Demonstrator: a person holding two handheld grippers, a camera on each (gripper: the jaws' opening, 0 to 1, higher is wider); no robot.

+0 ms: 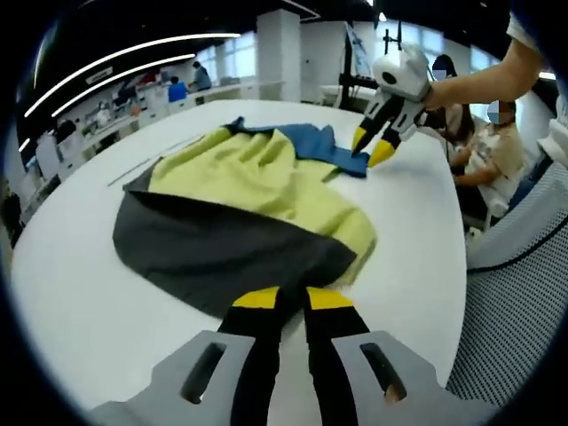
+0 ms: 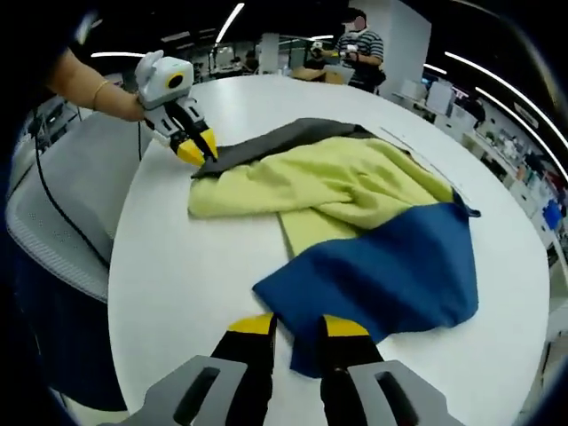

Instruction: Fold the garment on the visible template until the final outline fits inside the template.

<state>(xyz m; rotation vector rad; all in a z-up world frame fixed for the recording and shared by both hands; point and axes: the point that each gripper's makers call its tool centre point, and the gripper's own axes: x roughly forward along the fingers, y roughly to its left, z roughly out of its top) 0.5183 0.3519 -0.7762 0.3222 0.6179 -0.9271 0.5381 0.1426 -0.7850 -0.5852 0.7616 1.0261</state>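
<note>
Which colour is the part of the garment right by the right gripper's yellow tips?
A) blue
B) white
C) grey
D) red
A: in the right gripper view the right gripper has its tips at the edge of the blue part of the garment, while the grey part lies at the far end by the left gripper.

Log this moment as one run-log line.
garment: spread on white table, yellow, grey, blue panels | left claw: closed on grey edge | right claw: at blue corner, grip unclear | fold: not done
</note>
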